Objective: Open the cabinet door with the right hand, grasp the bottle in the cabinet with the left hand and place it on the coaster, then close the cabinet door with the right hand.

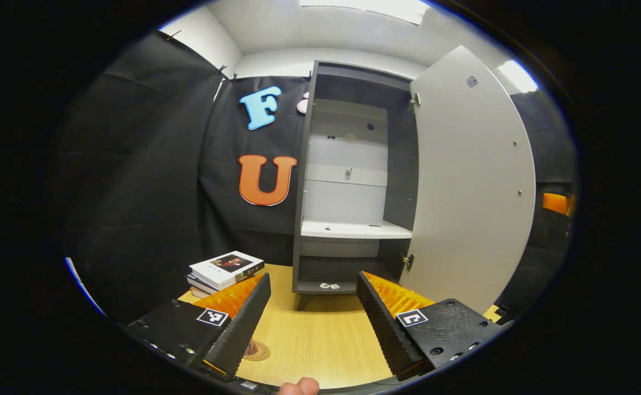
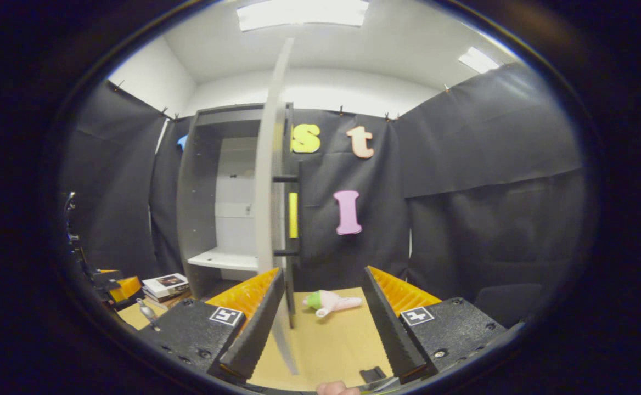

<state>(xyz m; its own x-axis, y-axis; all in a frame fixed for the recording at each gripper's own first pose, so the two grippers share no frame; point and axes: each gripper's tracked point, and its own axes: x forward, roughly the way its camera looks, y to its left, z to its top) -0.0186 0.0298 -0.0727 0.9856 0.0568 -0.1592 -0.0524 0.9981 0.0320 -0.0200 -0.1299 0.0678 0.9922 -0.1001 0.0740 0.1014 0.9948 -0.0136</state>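
The grey cabinet (image 1: 353,181) stands open on the wooden table, its door (image 1: 471,186) swung out to the right. The white shelf (image 1: 353,229) is bare. My left gripper (image 1: 314,323) is open and empty, low in front of the cabinet. A round patterned coaster (image 1: 256,350) lies on the table, half hidden behind the left finger. My right gripper (image 2: 320,323) is open; the door (image 2: 271,219) stands edge-on, its lower edge between the fingers close to the left one. The black bar handle (image 2: 293,214) sits just right of that edge. A slender shiny object (image 2: 147,312) stands near the books; I cannot tell what it is.
A stack of books (image 1: 226,270) lies left of the cabinet. A pink and green toy (image 2: 331,302) rests on the table right of the door. The left gripper (image 2: 109,285) shows at the far left of the right gripper view. Black cloth walls surround the table.
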